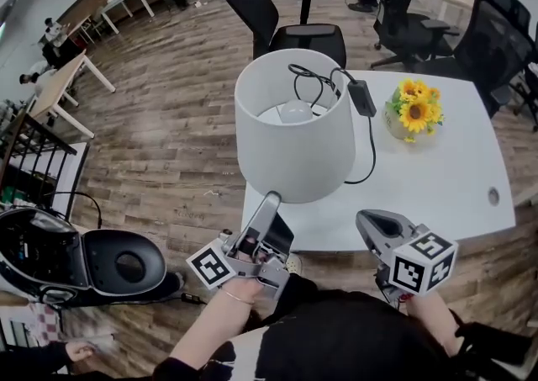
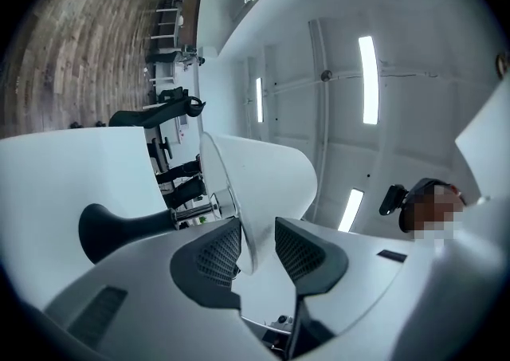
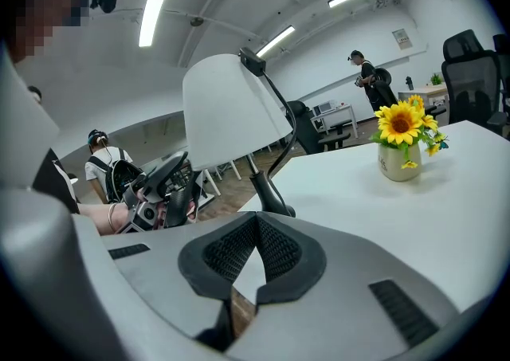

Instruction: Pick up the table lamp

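- Straddling the lower rim of the shade (image 2: 271,184), the left gripper (image 2: 256,244) points up at the lamp (image 1: 294,135) from below the near desk (image 1: 437,194) edge.
- Its fingers (image 2: 217,252) stand partly apart with the thin shade wall running edge-on between them. One pad lies against or just beside the wall, and a gap shows at the other, so the hold does not look clamped yet.
- The lamp stands upright at the near left corner of the desk. Its long axis is vertical, with the dark stem (image 3: 263,168) rising from the base (image 3: 275,206) into the shade.
- In the head view the left gripper (image 1: 273,203) sits right at the bottom of the shade, so the left hand is clearly the nearer one.
- The right gripper (image 1: 370,221) hovers near the front edge of the desk, to the right of the lamp and apart from it. Its fingers (image 3: 227,249) are pressed together with nothing between them.
- The coming lift likely turns on the fingers closing squarely across the shade wall. A grip on the soft rim alone, away from the stem, may let the lamp tilt.
- The cord (image 1: 370,148) trails over the desk towards the flower pot (image 1: 402,123) and could drag.
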`<action>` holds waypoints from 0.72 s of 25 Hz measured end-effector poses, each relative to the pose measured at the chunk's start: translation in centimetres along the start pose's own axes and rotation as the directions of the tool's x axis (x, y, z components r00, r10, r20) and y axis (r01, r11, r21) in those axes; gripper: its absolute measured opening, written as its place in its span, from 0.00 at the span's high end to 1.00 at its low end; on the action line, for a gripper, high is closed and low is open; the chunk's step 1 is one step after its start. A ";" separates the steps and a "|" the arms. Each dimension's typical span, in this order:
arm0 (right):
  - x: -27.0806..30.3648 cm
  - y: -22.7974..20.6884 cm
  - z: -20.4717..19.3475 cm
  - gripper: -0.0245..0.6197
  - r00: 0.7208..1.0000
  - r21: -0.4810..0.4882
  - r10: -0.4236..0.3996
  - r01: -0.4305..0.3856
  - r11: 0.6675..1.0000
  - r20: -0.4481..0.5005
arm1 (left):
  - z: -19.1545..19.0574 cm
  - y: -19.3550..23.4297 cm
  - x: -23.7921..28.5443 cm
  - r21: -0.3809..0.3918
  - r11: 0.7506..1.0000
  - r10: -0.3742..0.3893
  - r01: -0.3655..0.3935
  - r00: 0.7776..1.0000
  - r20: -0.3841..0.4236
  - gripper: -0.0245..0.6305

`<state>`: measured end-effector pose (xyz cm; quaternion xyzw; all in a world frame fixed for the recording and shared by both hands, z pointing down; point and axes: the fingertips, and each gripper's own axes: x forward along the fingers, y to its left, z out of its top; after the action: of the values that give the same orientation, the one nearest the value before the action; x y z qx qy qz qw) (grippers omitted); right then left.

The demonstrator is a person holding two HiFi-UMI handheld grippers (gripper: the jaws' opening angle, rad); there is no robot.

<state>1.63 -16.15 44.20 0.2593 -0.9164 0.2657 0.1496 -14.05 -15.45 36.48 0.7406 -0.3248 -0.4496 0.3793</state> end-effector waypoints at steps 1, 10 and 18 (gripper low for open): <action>0.0 0.0 0.1 0.94 1.000 0.000 0.001 -0.001 1.000 0.000 | 0.0 0.0 0.1 -0.002 1.000 0.002 -0.002 1.000 0.001 0.75; 0.0 0.1 0.8 0.94 1.000 -0.008 0.004 -0.004 1.000 0.008 | -0.1 -0.2 0.6 -0.018 1.000 0.014 -0.014 1.000 0.008 0.79; -0.2 -0.1 1.7 0.94 1.000 -0.012 0.000 0.000 1.000 0.024 | -0.5 -0.2 1.9 -0.045 0.999 0.015 -0.014 1.000 0.026 0.83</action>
<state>1.63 -17.10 42.79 0.2615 -0.9198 0.2570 0.1401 -12.84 -16.82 35.64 0.7236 -0.3251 -0.4636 0.3947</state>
